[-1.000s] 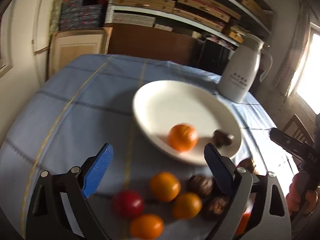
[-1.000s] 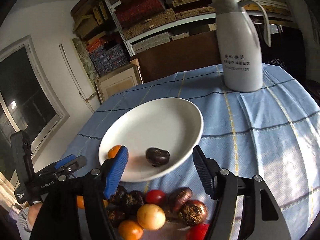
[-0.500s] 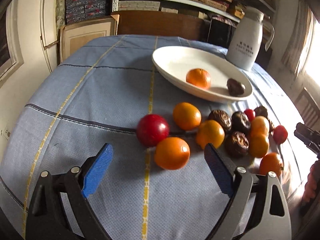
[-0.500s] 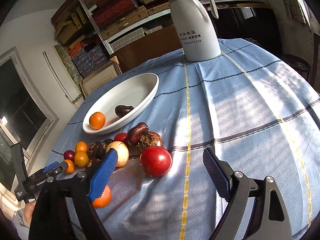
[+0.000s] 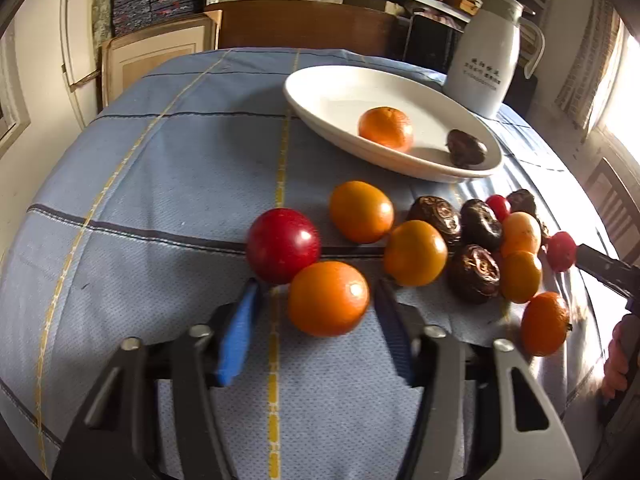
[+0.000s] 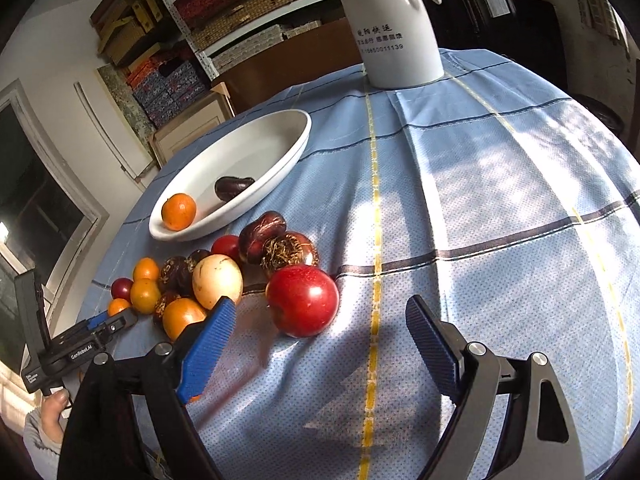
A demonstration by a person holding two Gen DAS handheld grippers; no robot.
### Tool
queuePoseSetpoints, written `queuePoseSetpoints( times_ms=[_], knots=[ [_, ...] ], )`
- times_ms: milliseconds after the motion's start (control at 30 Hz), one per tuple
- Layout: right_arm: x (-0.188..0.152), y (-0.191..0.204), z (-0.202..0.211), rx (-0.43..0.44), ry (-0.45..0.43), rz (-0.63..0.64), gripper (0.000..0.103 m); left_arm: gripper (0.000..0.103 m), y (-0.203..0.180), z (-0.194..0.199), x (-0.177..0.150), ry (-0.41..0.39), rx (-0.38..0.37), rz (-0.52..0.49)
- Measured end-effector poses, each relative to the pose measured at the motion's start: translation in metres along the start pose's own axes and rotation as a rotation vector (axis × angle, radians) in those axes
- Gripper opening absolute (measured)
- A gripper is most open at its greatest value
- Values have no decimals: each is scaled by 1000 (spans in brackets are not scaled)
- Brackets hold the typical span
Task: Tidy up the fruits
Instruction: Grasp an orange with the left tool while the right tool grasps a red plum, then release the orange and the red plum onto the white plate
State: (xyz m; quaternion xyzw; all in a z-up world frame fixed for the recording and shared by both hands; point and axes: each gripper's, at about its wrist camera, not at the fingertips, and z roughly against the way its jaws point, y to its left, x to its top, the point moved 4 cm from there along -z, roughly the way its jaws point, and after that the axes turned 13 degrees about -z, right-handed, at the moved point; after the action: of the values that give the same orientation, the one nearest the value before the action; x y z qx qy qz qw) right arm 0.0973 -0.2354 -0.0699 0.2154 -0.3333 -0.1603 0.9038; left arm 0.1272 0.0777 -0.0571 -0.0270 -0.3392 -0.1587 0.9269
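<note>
While our left gripper [image 5: 316, 300] closes its jaws around the nearest orange [image 5: 328, 298], the pads have not yet pressed on it. From the left wrist we count, loose on the cloth [image 5: 160, 168], five orange fruits, one yellow one [image 5: 521, 232], three red ones with the plum [image 5: 283, 245] largest, and four dark brown ones, the farthest half hidden. Inside the plate [image 5: 320, 92], toward the cloth's far edge, lie one tangerine [image 5: 386, 128] and one brown fruit [image 5: 466, 153]. One jug [image 5: 486, 64] stands behind. At the right edge our right hand [image 5: 622, 354] is cut off.

From the right wrist, our right gripper [image 6: 316, 320] stands wide, narrowing, just short of the big red fruit [image 6: 303, 300]; nothing is pinched. Behind it the pile overlaps, so we cannot count it surely; our blue pad [image 6: 208, 340] covers part of one orange. The jug's [image 6: 394, 28] top is cut off.
</note>
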Motion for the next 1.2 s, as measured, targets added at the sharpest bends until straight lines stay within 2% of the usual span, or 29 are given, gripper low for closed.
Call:
queuePoseSetpoints(
  times_ms=[133, 267, 300, 467, 633, 700, 800, 967, 1067, 1200],
  knots=[
    [-4, 10, -8, -3, 36, 46, 69, 39, 0, 1, 1, -9, -22, 5],
    [-6, 15, -13, -10, 46, 70, 49, 37, 0, 0, 1, -12, -35, 10],
    [-5, 13, -13, -11, 41, 62, 39, 37, 1, 0, 1, -13, -40, 12],
    [-3, 9, -9, 28, 36, 33, 38, 37, 2, 4, 1, -36, -60, 22],
    [3, 9, 7, 77, -31, 12, 38, 37, -3, 21, 7, -111, -53, 4],
    [12, 15, 13, 103, -64, 10, 38, 37, -5, 25, 18, -129, -48, -10],
    [35, 35, 11, 127, -68, 21, 38, 37, -5, 27, 50, -150, -43, -25],
    [73, 86, -16, 142, -62, 81, 38, 37, 5, 6, 107, -151, -33, -21],
    [89, 106, -47, 123, -29, 103, 38, 37, 11, -22, 129, -114, -25, -23],
    [100, 111, -89, 63, 29, 98, 38, 37, 20, -59, 143, -52, -31, -14]
  ],
)
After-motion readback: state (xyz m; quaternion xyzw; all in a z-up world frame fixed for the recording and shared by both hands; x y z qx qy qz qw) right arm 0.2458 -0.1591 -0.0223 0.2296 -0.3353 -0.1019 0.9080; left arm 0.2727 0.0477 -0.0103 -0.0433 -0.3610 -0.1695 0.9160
